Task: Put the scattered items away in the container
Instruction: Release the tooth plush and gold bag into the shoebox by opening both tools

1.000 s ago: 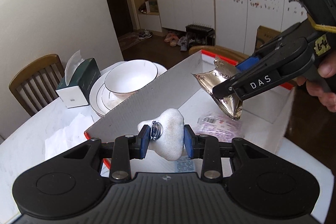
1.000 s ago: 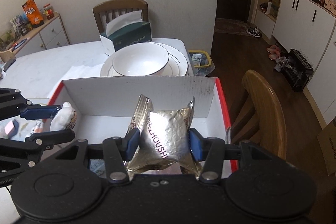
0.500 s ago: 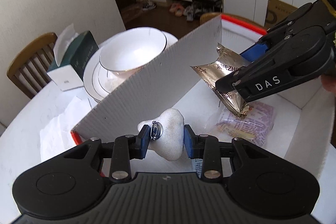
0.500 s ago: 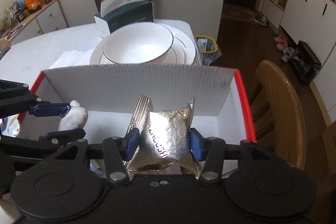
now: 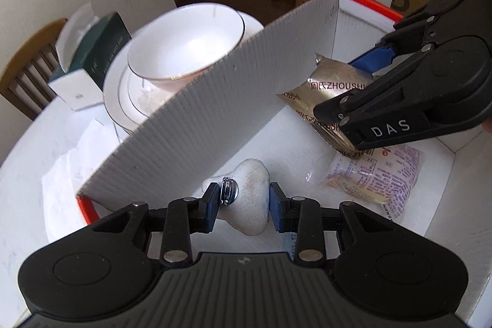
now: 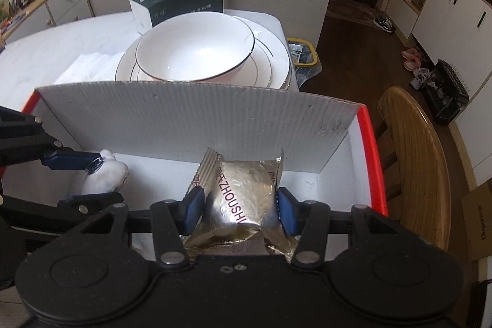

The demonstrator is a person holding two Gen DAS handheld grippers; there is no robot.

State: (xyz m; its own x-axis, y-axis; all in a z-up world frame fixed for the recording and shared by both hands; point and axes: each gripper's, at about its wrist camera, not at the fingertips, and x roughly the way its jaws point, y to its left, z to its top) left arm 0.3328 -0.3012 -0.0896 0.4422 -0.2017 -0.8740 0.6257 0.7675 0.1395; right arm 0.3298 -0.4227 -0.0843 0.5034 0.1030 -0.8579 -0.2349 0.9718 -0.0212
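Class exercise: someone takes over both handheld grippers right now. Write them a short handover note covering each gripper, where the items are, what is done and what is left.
Left gripper: jaws shut on the white plush toy, held inside the cardboard box, above its floor.
Right gripper: jaws shut on the silver foil snack packet, also inside the box.
Done: a clear printed snack packet already lies on the box floor.
Left: release both items into the box, then look for anything else scattered; none shows in these views.

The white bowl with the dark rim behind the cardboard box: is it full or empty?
Empty. The white bowl with the dark rim shows only its bare inside, and it sits upright on stacked white plates.
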